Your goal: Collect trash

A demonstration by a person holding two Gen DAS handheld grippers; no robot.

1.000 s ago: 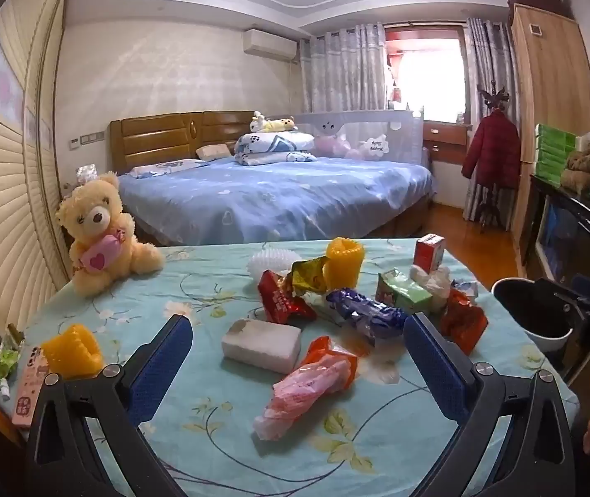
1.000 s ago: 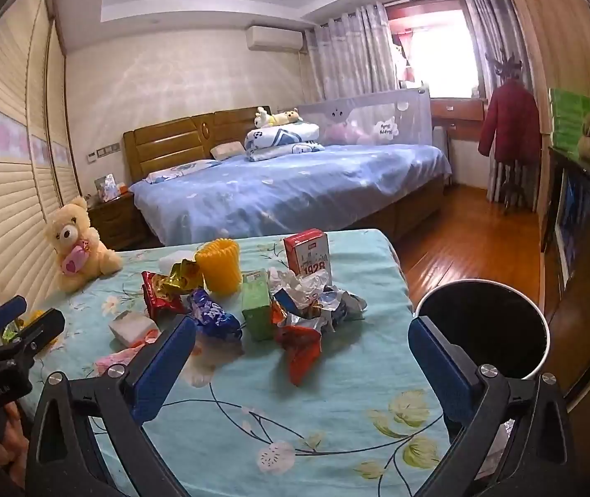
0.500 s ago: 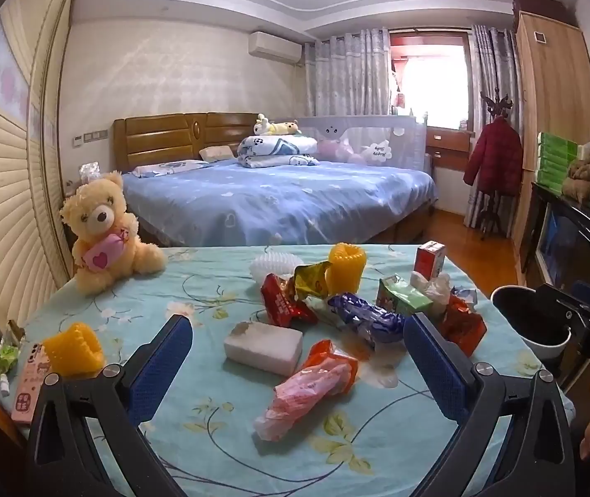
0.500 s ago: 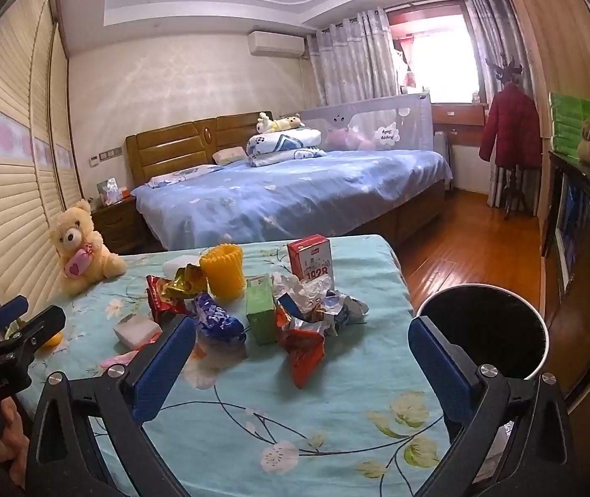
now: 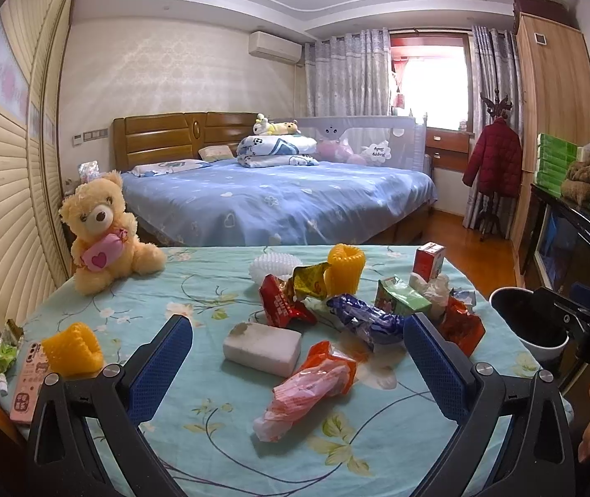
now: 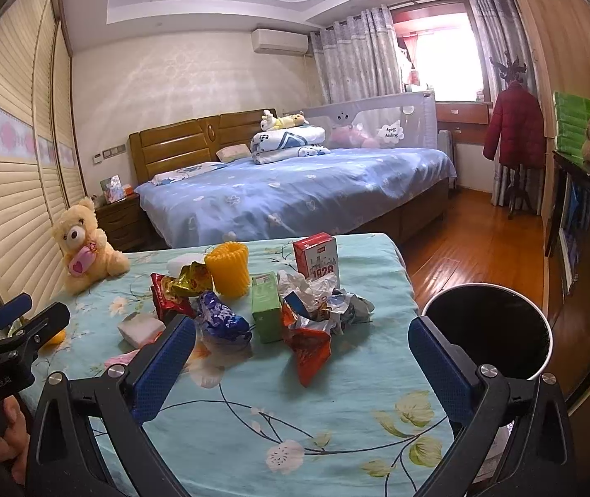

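Trash wrappers [image 6: 295, 314] sit heaped in the middle of the right wrist view, on the flowered tablecloth [image 6: 278, 422]: a red packet [image 6: 307, 341], a green carton [image 6: 265, 306], a blue foil bag [image 6: 220, 321], crumpled paper, a red box [image 6: 316, 259] and a yellow foam sleeve [image 6: 228, 269]. Nothing looks collected yet, I'd say; the black-lined bin [image 6: 489, 331] at the right of that frame shows no litter that I can make out, so the whole pile is left to do.

The right gripper [image 6: 301, 366] hangs low in its frame with both blue pads spread wide and nothing between them; the red packet lies just above and between its fingers, the bin beside its right finger.

The left gripper [image 5: 297, 362] is likewise wide apart and empty. In its view a pink plastic bag [image 5: 311, 389] lies between the pads at lower centre, a white block [image 5: 262, 348] just above-left of it. The teddy bear [image 5: 102, 232] sits apart at the left.
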